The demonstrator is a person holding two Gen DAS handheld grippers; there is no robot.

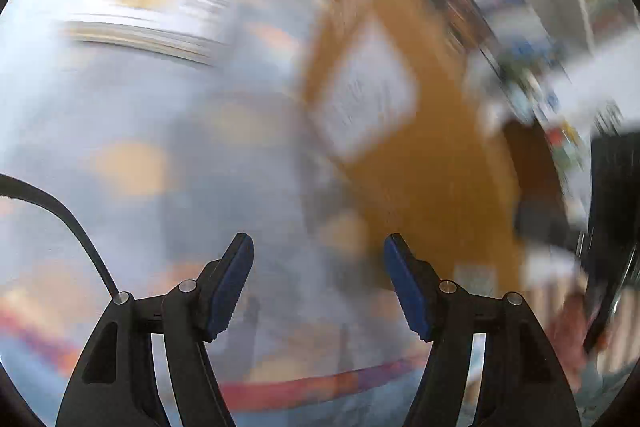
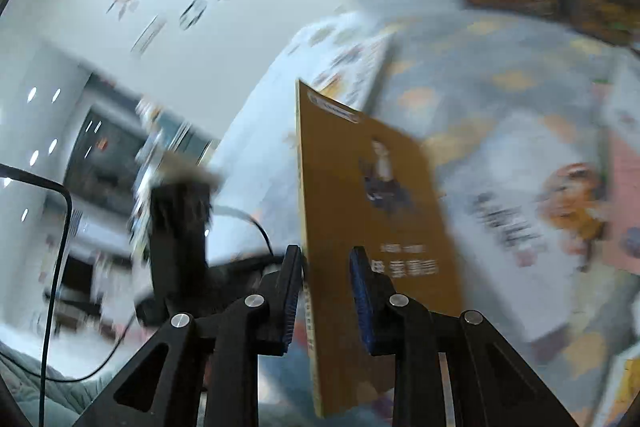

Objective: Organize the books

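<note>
My right gripper (image 2: 326, 259) shows matt black plastic arms, ridged blue pads and shiny metal pins. The mustard book (image 2: 372, 207) looks like smooth card, faintly glossy. Far right, a white book (image 2: 516, 227) looks like glossy paper.

White wall (image 2: 256, 39), patterned grey mat (image 2: 500, 75)

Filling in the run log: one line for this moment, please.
left gripper: open, empty | right gripper: shut on mustard book | book: lifted, on edge | views: blurred
</note>
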